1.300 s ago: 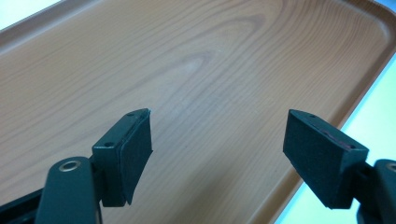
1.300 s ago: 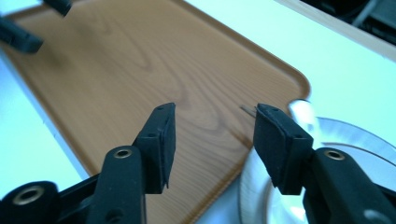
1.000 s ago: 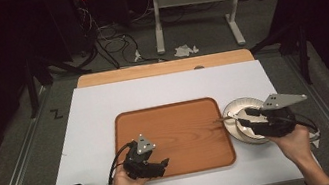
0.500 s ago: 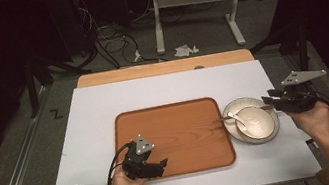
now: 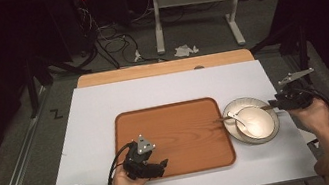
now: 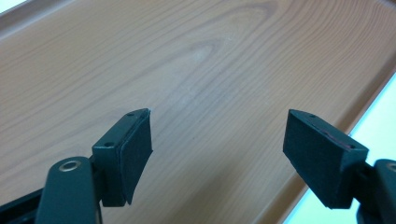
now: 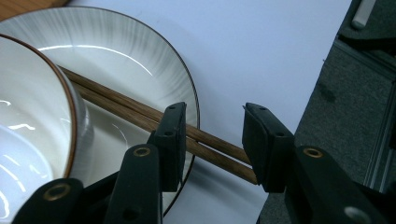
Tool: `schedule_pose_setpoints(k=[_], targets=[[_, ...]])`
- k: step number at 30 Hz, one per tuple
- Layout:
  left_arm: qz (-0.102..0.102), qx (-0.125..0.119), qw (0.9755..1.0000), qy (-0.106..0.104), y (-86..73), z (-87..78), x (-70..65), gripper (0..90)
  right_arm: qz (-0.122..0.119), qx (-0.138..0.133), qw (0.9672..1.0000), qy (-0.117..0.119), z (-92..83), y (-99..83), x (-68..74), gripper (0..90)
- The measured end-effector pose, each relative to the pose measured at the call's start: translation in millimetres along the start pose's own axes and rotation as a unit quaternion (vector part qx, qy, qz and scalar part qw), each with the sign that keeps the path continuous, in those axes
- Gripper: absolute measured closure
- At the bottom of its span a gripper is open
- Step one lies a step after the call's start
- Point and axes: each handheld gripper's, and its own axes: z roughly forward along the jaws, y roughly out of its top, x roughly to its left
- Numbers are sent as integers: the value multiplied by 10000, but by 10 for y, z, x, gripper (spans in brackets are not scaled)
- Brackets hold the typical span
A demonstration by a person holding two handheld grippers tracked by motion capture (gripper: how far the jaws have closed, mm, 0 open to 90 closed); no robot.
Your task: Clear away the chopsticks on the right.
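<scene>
chopsticks (image 7: 154, 122), a brown wooden pair, lie across the rim of the plate (image 7: 140, 51) with their ends jutting out past its edge over the white table (image 7: 261, 42). in the right gripper view they run between the two jaws of the right gripper (image 7: 212, 140); the jaws stand partly apart, having just been opening a little, and a gap shows on the side of the right-hand jaw, so the pads do not press on the sticks. whether the left-hand jaw touches them cannot be told. a white bowl (image 7: 28, 126) with a brown rim sits on the plate, just beside the sticks.

in the high view the plate (image 5: 236, 107) lies on the table (image 5: 152, 89) just right of the wooden tray (image 5: 174, 131), touching or nearly touching it, with the bowl (image 5: 256, 122) on top. the right gripper (image 5: 272, 104) is at the plate's right edge, held level and pointing toward it.

left gripper (image 5: 163, 164) rests low over the near left corner of the tray. in the left gripper view its jaws are wide apart with nothing between them but bare tray wood (image 6: 210, 70).
</scene>
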Motion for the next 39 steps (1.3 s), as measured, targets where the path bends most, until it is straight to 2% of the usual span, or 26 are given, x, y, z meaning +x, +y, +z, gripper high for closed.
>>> schedule_pose_setpoints(k=[2,7,11,13,14,20,24,30,34,39], targets=[[-4,-20,10000,3,-4,-7,-1,240,101,-21,9999,75,33,-12,-31,598],[-33,59,10000,4,-2,27,11,240,65,44,9999,113,95,31,-32,586],[-31,-59,10000,29,-9,-11,4,243,62,203,9996,199,154,71,-25,572],[-16,-106,9999,68,-12,-33,-1,244,107,269,9992,291,155,73,-48,570],[-25,-159,9998,71,-10,-43,4,245,228,311,9983,439,152,66,-80,565],[-53,-129,9999,102,-3,-19,11,246,318,397,9970,586,166,76,-122,565],[-39,-131,9999,107,-7,-24,3,246,302,430,9967,622,202,101,-102,571],[-63,-119,9999,101,-9,-18,17,246,24,446,9968,656,173,108,-25,702],[-42,-109,9999,86,-8,-9,11,246,-67,503,9963,700,151,105,-3,738],[-55,-110,9999,97,-10,-13,15,246,-83,529,9963,665,156,118,8,697]])
